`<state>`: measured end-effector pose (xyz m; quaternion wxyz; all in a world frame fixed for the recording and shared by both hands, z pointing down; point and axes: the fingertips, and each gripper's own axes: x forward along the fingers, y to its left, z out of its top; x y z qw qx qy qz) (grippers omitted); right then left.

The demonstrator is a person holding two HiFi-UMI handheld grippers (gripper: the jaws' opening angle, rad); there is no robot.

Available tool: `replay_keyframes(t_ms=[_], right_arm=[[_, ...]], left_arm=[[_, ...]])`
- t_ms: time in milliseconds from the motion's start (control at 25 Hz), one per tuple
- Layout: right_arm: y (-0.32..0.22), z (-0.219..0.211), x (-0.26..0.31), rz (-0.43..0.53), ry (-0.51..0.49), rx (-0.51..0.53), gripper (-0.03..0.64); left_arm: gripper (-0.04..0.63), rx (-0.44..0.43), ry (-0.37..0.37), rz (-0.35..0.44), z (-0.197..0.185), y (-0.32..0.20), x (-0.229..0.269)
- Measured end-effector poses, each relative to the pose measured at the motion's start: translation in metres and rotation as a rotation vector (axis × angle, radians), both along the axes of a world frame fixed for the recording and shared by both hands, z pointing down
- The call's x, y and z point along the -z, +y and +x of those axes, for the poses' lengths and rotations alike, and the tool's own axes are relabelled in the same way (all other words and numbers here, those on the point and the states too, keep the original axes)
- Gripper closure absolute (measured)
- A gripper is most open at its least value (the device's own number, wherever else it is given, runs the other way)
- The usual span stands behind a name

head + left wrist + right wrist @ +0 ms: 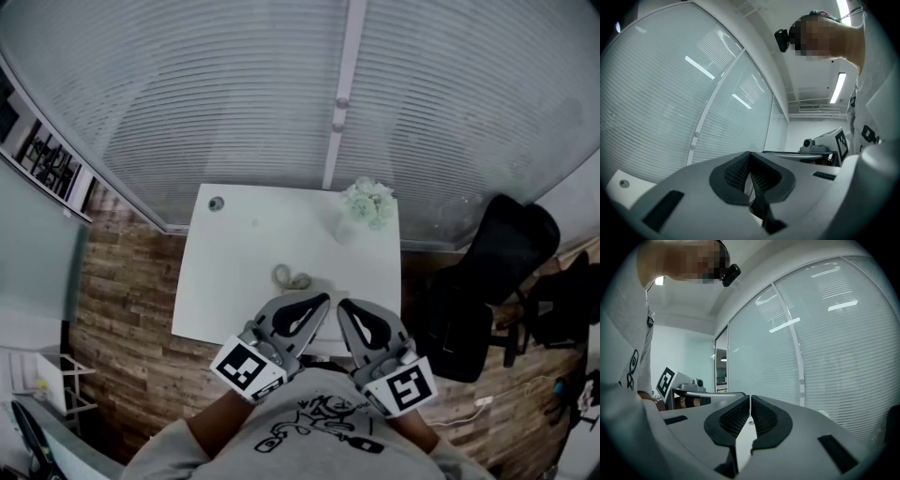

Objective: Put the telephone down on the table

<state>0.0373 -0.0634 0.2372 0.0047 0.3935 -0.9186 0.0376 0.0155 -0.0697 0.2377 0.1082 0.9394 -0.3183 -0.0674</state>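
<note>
Head view: a white table (253, 244) is seen from above, set against a glazed wall with closed blinds (234, 84). Wood-pattern floor (122, 291) is visible on both sides of it.

Left gripper (322, 299) and right gripper (343, 304) are held side by side over the near edge of the table, close to the person's chest. Their tips are angled toward each other and lie near one another, but are not seen touching.

Left gripper view: the dark ribbed pads (738, 171) are pressed together and nothing is held between them. Right gripper view: the pads (736, 420) are likewise closed on each other, with only a hairline seam left and no object in it.

Task object: a small pale coiled object (291, 277) is noted lying on the tabletop, just beyond the gripper tips and apart from both. It is possibly the telephone or its cord, but it is too small to identify with confidence.

Other items: a pale potted plant (368, 202) stands at the table's far right corner. A round cable grommet (217, 203) is set in the far left corner. A black office chair (492, 272) stands just right of the table.
</note>
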Motion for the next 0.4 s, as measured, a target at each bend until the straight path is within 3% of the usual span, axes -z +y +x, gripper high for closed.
replay_keyframes(t_ms=[400], right_arm=[[-0.0006, -0.0018, 0.0017, 0.008, 0.002, -0.009, 0.577]], left_arm=[[0.594, -0.01, 0.008, 0.011, 0.003, 0.0017, 0.0044]])
